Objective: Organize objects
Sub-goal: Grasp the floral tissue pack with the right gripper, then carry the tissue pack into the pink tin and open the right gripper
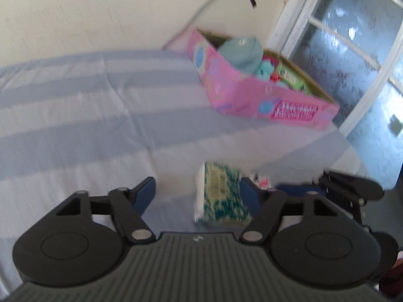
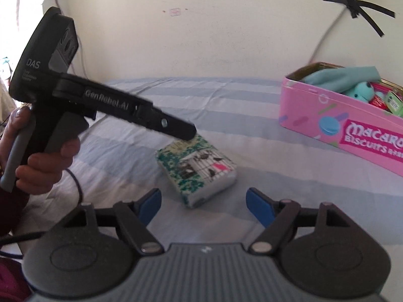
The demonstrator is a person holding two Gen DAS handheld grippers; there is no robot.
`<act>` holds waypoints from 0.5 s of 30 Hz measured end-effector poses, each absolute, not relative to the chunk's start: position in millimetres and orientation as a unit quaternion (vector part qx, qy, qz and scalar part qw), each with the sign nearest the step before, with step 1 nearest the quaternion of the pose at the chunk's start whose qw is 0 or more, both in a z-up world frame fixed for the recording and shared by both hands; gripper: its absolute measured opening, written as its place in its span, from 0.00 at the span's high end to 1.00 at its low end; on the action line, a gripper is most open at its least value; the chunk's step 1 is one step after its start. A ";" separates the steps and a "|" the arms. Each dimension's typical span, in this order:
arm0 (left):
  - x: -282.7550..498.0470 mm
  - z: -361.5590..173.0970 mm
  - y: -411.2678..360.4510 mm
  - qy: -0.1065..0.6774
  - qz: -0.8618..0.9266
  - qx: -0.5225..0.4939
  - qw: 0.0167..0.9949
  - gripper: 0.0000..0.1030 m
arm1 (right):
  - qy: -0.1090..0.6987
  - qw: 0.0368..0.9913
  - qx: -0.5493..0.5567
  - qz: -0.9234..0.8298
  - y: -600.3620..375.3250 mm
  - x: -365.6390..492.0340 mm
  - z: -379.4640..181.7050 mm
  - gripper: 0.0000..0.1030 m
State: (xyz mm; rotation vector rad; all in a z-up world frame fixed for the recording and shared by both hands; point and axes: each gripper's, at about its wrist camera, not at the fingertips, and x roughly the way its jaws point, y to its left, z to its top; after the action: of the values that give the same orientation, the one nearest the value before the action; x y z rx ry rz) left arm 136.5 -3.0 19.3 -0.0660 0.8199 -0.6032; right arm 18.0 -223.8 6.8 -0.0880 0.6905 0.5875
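Lying across the striped bedsheet (image 2: 201, 105), the biggest hazard is the soft surface itself: pressing down on it could tip or bury the small patterned packet (image 2: 196, 168), which rests flat in the middle, well apart from the pink biscuit tin (image 2: 335, 128) already crowded with a teal cloth (image 2: 340, 75) and a plush toy (image 2: 360, 91). Both tools crowd that one packet, the left gripper (image 1: 199, 193) spread open with nothing pinched and the packet by its right finger, the right gripper (image 2: 204, 201) likewise open and empty just short of it, so they could collide or nudge it away.
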 end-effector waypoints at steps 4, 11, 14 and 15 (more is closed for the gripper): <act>133.0 24.9 -19.3 0.393 -0.316 -0.031 0.863 0.48 | 0.332 0.895 -0.047 0.294 -217.6 27.3 0.7 0.39; 147.9 87.6 -91.7 0.323 -0.342 0.028 0.882 0.48 | 0.280 0.924 -0.031 0.259 -238.5 37.3 19.5 0.50; 162.8 106.4 -134.7 0.291 -0.357 0.048 0.886 0.45 | 0.242 0.942 -0.028 0.230 -269.7 48.1 44.5 0.50; 170.8 108.5 -149.1 0.285 -0.360 0.053 0.887 0.45 | 0.232 0.947 -0.028 0.219 -281.5 52.5 51.9 0.50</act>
State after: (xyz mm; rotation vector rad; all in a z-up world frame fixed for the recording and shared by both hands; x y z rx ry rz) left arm 170.8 -149.1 108.5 0.1107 0.5936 -0.7488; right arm 52.5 -281.5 51.9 -0.0561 0.4726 0.4466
